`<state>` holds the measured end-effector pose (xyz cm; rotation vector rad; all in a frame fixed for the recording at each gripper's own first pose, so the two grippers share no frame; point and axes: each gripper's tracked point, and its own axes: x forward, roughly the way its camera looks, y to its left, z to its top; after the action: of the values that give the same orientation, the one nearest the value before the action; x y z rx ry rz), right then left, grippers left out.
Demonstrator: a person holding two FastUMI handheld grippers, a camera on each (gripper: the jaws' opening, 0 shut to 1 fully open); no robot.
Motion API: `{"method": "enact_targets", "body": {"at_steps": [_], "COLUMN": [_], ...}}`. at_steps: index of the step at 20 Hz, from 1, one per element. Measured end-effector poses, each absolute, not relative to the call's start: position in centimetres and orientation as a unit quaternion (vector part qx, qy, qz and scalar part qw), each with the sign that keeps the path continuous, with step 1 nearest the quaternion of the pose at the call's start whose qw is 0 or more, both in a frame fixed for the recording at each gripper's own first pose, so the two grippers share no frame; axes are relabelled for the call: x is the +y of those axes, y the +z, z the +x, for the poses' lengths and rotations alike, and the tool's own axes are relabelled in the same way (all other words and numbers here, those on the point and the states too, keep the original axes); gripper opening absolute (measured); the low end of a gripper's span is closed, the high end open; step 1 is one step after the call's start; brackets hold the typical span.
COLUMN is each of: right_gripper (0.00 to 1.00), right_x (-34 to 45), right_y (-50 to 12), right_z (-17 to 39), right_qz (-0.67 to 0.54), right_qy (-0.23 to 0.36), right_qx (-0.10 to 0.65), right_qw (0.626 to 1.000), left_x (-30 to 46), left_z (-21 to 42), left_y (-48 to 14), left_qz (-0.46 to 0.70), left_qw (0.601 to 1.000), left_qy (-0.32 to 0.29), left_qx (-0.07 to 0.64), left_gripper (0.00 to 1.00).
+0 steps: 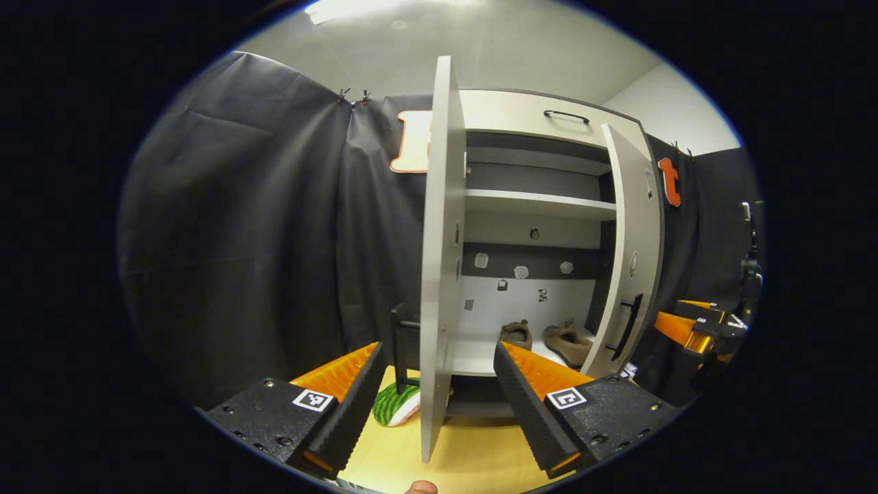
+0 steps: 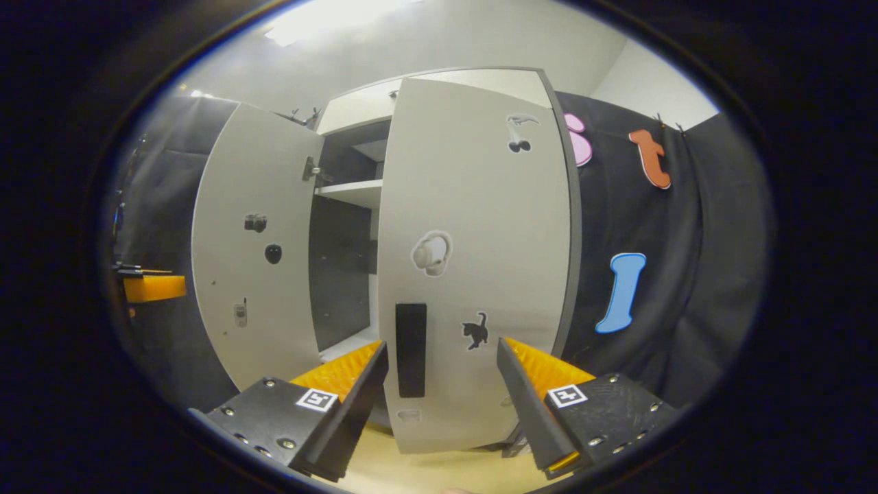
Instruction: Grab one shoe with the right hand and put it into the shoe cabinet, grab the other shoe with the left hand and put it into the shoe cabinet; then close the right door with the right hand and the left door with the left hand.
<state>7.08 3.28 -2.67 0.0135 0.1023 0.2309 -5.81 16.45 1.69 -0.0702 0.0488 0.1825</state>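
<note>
Left gripper view: left gripper (image 1: 439, 391), jaws spread, straddles the edge of the grey cabinet's open left door (image 1: 439, 261). Two brown shoes (image 1: 549, 339) sit on the bottom shelf beyond, well apart from jaws.

Right gripper view: right gripper (image 2: 442, 394), jaws spread, faces the half-open right door (image 2: 480, 261), its black handle (image 2: 410, 350) between them, untouched.

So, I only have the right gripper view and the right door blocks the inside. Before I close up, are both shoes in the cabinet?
Observer: Yes. The left gripper view shows the left shoe and the right shoe side by side on the bottom shelf.
Operator: Is the left gripper ready at its door?
Observer: The left gripper is open. The left door stands edge-on, in line with the gap between its fingers, and nothing is gripped.
</note>
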Motion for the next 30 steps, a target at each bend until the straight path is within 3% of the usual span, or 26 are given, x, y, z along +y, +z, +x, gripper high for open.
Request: {"method": "enact_targets", "body": {"at_steps": [2,12,14,25,27,28,30], "right_gripper": [0.95,0.92,0.95,0.92,0.92,0.92,0.92], "right_x": [3.2,2.9,2.7,1.9,1.4,1.2,0.7], "right_y": [-2.8,-3.2,-3.2,-3.8,-3.8,-3.8,-3.7], "right_z": [7.2,7.6,7.7,7.8,7.8,7.8,7.8], "right_qz": [0.009,0.013,0.014,0.020,0.019,0.021,0.024], "right_qy": [0.114,0.098,0.094,0.080,0.077,0.075,0.072], "right_qx": [0.053,0.057,0.056,0.060,0.060,0.059,0.058], "right_qw": [0.992,0.993,0.994,0.995,0.995,0.995,0.995], "left_x": [17.8,23.2,23.6,23.3,23.3,23.1,22.6], "left_z": [-6.1,-4.3,-3.7,-2.4,-2.3,-2.3,-2.2], "left_y": [1.7,-0.7,-1.0,-2.7,-2.7,-2.7,-2.7], "left_qz": [-0.034,-0.034,-0.033,-0.039,-0.042,-0.047,-0.051], "left_qw": [0.994,0.988,0.988,0.989,0.990,0.990,0.990], "left_qy": [0.105,0.145,0.143,0.128,0.121,0.118,0.112], "left_qx": [0.023,0.038,0.042,0.061,0.059,0.061,0.062], "left_gripper": [0.98,0.94,0.94,0.97,0.93,0.99,0.95]}}
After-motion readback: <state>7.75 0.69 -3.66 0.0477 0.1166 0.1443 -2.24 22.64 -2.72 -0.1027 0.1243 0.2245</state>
